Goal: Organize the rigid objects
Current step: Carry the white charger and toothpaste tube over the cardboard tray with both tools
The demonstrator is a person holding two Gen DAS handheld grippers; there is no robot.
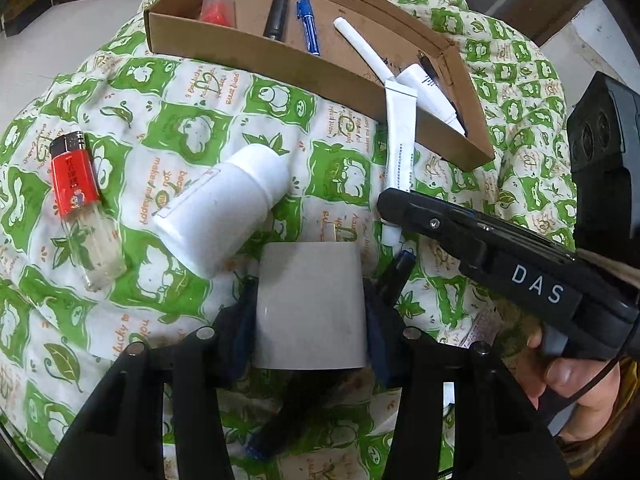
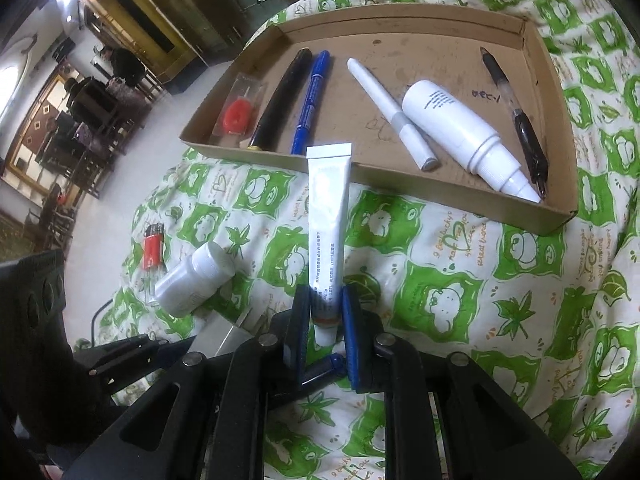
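Observation:
My left gripper (image 1: 310,304) is shut on a grey-white charger block (image 1: 310,304) held just above the green-patterned cloth. My right gripper (image 2: 326,320) is shut on the capped end of a white ointment tube (image 2: 328,220), whose flat end reaches toward the cardboard tray (image 2: 560,184); the tube also shows in the left wrist view (image 1: 400,140). A white pill bottle (image 1: 224,208) lies on its side beside the charger. A red lighter (image 1: 80,200) lies at the left. The tray (image 1: 224,40) holds pens, a white spray bottle (image 2: 464,128) and a red packet (image 2: 236,112).
A blue pen (image 2: 320,372) lies on the cloth under my right gripper. The cloth drops off to a pale floor (image 2: 132,168) at the left. Chairs and people are far off at the left.

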